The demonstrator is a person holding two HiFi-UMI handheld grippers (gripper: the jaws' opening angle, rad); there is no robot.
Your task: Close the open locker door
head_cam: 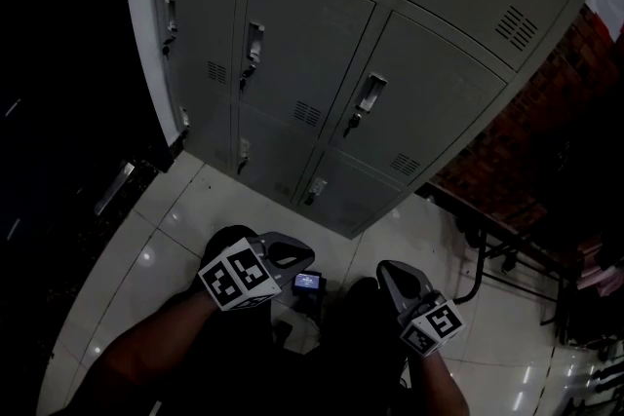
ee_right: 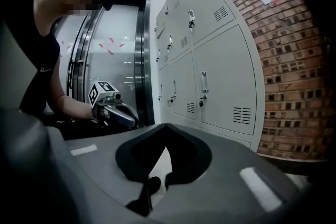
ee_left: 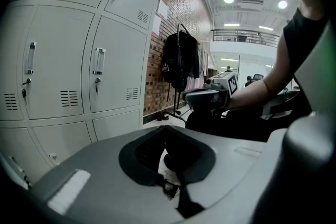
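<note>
A bank of grey lockers (head_cam: 390,44) stands in front of me, and every door I can see lies flush with its neighbours. The same lockers (ee_left: 63,76) fill the left of the left gripper view, and the lockers (ee_right: 220,76) run along the right of the right gripper view. My left gripper (head_cam: 292,253) is held low over the floor, shut and empty. My right gripper (head_cam: 390,273) is level with it, also shut on nothing. Neither one touches the lockers. Each shows in the other's view: the right gripper (ee_left: 202,97) and the left gripper (ee_right: 123,115).
A red brick wall (head_cam: 546,132) adjoins the lockers on the right, with a black metal rack (head_cam: 487,248) at its foot. A black bag (ee_left: 178,60) hangs there. A glass door (ee_right: 105,60) lies to the left. White floor tiles (head_cam: 195,209) run up to the lockers.
</note>
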